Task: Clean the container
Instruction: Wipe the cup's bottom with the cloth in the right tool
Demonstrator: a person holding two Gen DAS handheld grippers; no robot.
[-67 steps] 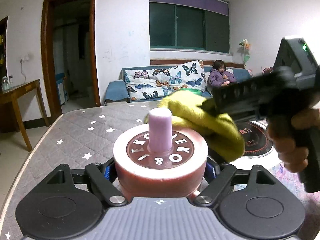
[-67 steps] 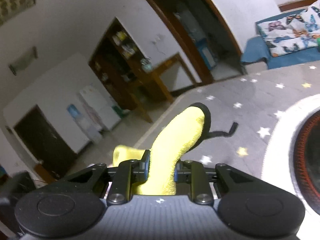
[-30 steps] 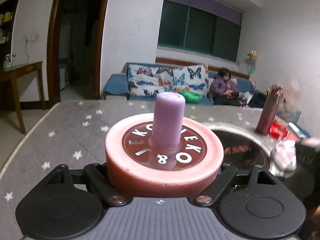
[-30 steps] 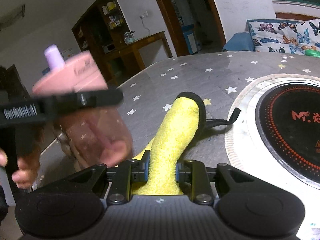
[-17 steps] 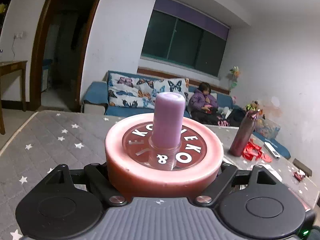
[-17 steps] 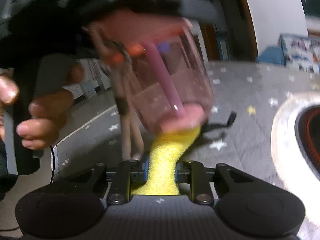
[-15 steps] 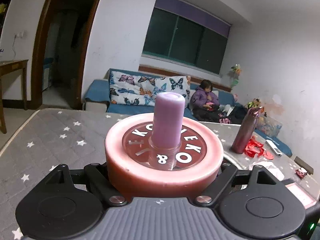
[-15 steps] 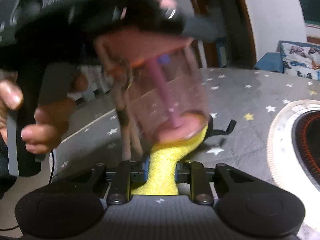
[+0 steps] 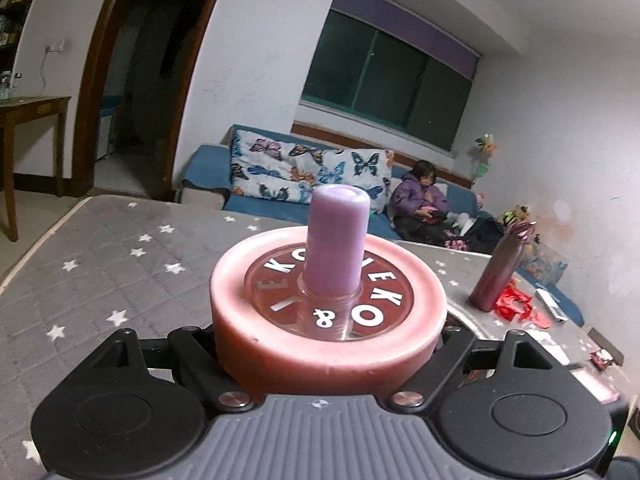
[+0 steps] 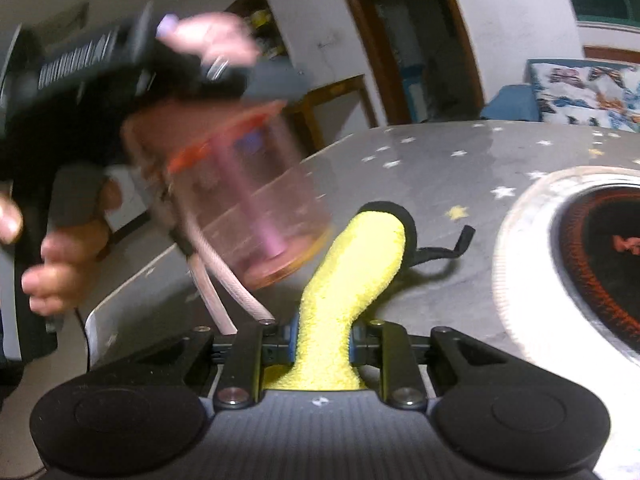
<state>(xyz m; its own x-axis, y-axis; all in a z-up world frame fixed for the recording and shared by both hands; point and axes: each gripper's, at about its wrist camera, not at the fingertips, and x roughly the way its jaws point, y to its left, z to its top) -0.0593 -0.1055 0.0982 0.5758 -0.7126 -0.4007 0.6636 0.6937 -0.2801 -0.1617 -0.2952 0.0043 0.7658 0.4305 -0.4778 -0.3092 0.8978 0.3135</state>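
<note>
Left gripper jaws clamp the pink container below its lid, tilted in mid-air above the tabletop's left edge, base toward the yellow cloth pinched in the right gripper, ready for wiping.

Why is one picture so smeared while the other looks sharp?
Right wrist view: the clear pink plastic cup and the left gripper holding it are motion-blurred, while the yellow fuzzy cloth in the right gripper stays crisp. Left wrist view: the cup's pink round lid is sharp; walls bow from fisheye distortion.
</note>
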